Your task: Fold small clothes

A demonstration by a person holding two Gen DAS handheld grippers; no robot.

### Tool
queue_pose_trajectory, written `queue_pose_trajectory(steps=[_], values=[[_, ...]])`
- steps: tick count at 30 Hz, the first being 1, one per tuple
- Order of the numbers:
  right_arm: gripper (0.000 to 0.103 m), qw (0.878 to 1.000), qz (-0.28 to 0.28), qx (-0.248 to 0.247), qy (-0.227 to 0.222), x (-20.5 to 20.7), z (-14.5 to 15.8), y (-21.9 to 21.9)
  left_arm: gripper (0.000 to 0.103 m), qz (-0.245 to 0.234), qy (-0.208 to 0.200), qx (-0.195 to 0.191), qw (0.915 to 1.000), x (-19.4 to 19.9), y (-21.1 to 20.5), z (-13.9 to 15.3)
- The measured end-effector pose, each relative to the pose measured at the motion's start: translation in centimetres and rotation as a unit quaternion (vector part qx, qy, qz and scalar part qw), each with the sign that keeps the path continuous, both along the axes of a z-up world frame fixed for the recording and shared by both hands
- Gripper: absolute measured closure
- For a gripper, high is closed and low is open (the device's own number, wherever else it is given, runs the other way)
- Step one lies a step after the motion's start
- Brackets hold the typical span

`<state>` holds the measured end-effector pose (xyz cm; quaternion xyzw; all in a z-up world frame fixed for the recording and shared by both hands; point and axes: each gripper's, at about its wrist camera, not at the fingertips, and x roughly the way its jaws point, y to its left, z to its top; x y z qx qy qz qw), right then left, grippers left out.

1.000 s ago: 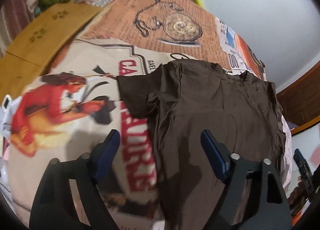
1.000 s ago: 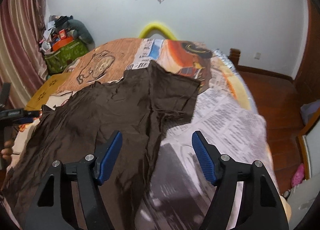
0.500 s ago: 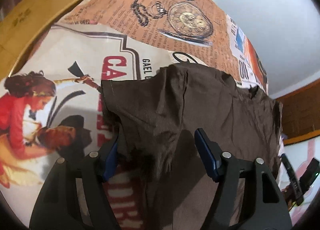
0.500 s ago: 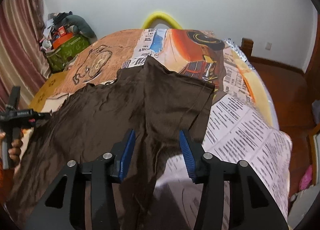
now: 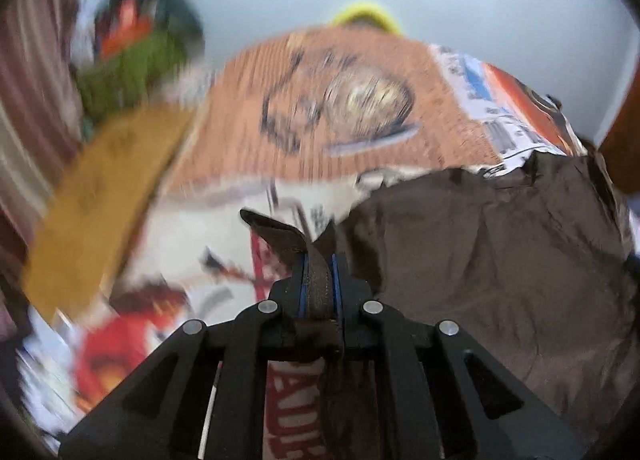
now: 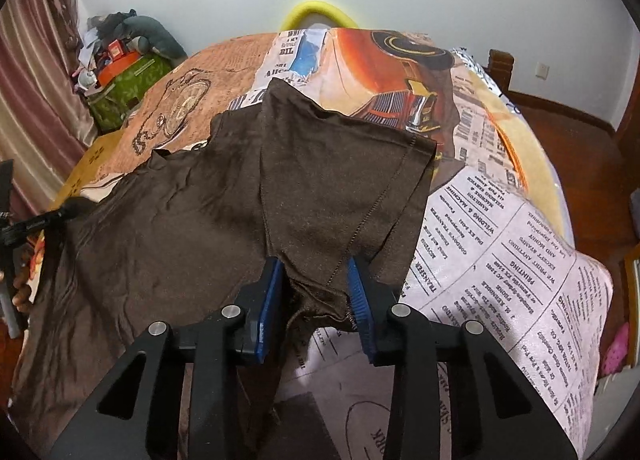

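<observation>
On the bed (image 6: 520,220), both claws are closing on the brown T-shirt (image 6: 200,220): left claw (image 5: 318,276) pinches its sleeve, right claw (image 6: 316,284) gathers cloth at six o'clock; lift evenly.

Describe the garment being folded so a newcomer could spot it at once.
Start at the bed's printed newspaper-collage bedspread under the white wall. Across its near half lies a plain dark brown short-sleeved T-shirt, each sleeve between a gripper's blue pads. It is the only unprinted, single-colour cloth there.
</observation>
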<state>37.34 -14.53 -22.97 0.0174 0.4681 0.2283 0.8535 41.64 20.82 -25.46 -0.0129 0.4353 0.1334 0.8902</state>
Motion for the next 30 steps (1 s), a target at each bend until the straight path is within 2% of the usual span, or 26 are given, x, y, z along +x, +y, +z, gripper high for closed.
queue_pose_trajectory(steps=[1,5,7,11,13,16,17,19,21,26,28,30], values=[[0.073,1.000,0.000,0.000,0.001,0.1,0.0,0.0,0.093,-0.018,-0.013,0.024,0.9995,0.0,-1.3,1.1],[0.073,1.000,-0.001,0.000,0.000,0.0,-0.1,0.1,0.093,-0.090,-0.053,0.062,0.9926,-0.5,-5.4,4.2],[0.072,1.000,-0.001,0.003,-0.001,0.0,-0.2,0.1,0.092,-0.130,-0.056,0.070,0.9874,-0.6,-7.8,4.8],[0.072,1.000,-0.006,0.008,0.001,0.0,-0.3,0.0,0.092,-0.176,-0.011,0.067,0.9820,0.6,-11.1,3.0],[0.072,1.000,-0.007,0.009,0.002,0.0,-0.3,-0.1,0.092,-0.188,0.029,0.037,0.9811,1.6,-11.6,1.2],[0.073,1.000,-0.002,0.005,0.002,0.0,-0.3,0.0,0.084,-0.182,0.070,-0.017,0.9807,2.1,-11.1,-0.8],[0.073,1.000,-0.001,0.005,0.003,0.0,-0.3,-0.1,0.082,-0.176,0.072,-0.031,0.9814,1.9,-10.9,-1.2],[0.073,1.000,0.003,0.004,0.004,0.0,-0.3,-0.1,0.062,-0.162,0.071,-0.053,0.9828,1.5,-10.0,-1.0],[0.073,1.000,0.006,0.004,0.005,0.0,-0.3,-0.1,0.050,-0.153,0.063,-0.076,0.9834,0.6,-8.5,0.1],[0.073,1.000,0.003,0.003,0.007,-0.2,0.1,-0.1,0.039,-0.136,0.032,-0.083,0.9867,-2.8,-5.4,3.1],[0.073,1.000,0.002,0.002,0.004,-0.5,0.4,0.0,0.033,-0.113,0.014,-0.079,0.9903,-4.3,-3.2,4.3],[0.073,1.000,0.005,-0.003,-0.007,-0.9,0.9,0.3,0.033,-0.084,0.008,-0.068,0.9941,-4.6,-1.5,4.8]])
